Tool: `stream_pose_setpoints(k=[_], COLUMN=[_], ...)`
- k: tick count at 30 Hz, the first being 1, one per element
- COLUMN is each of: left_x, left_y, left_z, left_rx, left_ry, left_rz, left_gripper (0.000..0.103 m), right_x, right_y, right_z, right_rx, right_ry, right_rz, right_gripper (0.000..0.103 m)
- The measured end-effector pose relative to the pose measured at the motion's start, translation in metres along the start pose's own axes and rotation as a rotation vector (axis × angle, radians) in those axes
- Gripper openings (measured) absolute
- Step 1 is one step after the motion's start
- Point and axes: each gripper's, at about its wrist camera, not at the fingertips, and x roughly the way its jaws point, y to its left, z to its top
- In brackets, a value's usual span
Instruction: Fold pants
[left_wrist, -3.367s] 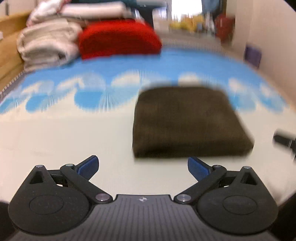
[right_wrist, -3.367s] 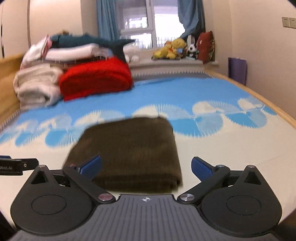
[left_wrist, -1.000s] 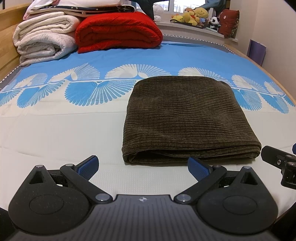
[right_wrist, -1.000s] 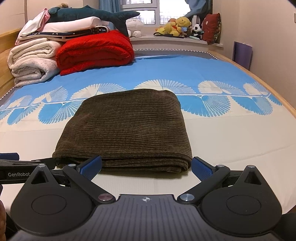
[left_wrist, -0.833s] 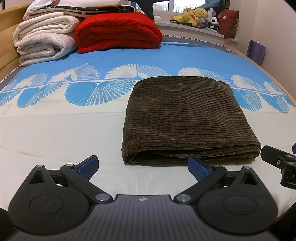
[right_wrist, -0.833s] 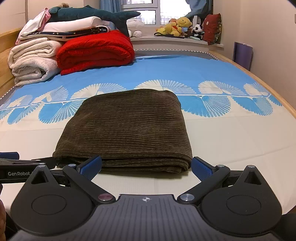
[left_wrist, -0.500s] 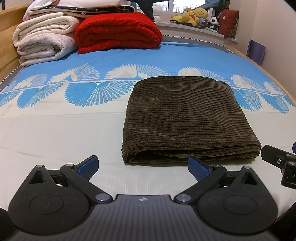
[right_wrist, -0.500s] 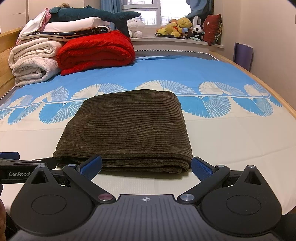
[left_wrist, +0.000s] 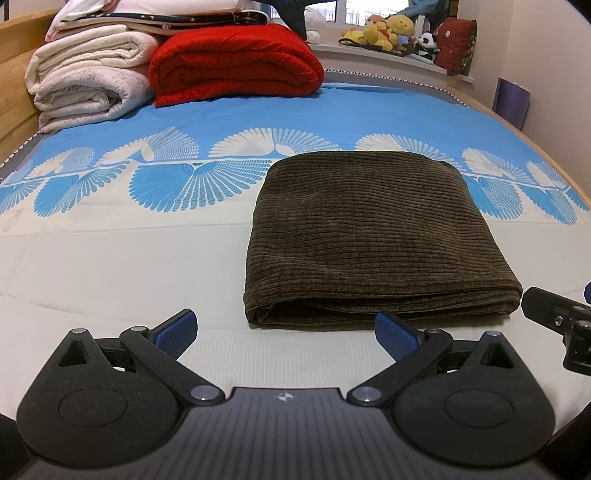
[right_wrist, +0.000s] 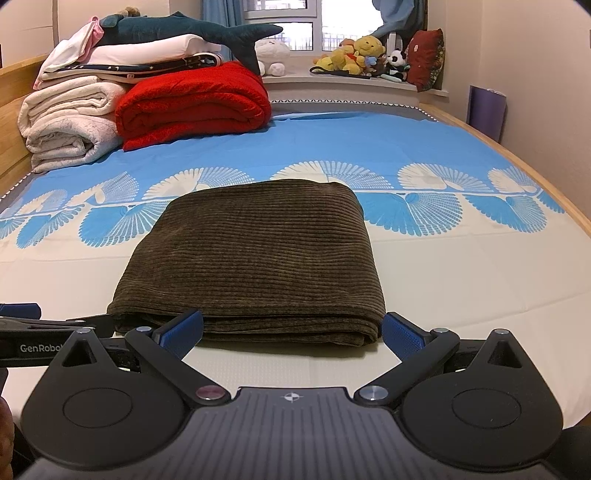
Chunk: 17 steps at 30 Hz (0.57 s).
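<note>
Your pants (left_wrist: 373, 236) lie folded in a flat brown rectangle on the bed (left_wrist: 110, 266), where the blue print meets the cream; your left gripper (left_wrist: 284, 332) and right gripper (right_wrist: 291, 334) both gape wide, empty, just short of the near folded edge, touching nothing.

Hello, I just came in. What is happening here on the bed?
A person holds a two-finger gripper in each hand and is folding pants. The brown corduroy pants lie on the bed sheet as a neat, flat folded rectangle. The left gripper and the right gripper are both open, just in front of the near edge of the pants, and grip nothing. Folded blankets, a red one and white ones, are stacked at the far end.
</note>
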Motion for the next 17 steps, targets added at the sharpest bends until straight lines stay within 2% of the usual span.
stream_pose_setpoints(k=[17], left_x=[0.001], left_y=[0.0018], left_z=[-0.001], left_rx=[0.008], left_ry=[-0.002], left_rz=[-0.003], left_gripper=[0.102], right_x=[0.0003], right_y=[0.0029], right_z=[0.0022], right_rx=[-0.003], right_ry=[0.003], right_rz=[0.002], right_gripper=[0.102])
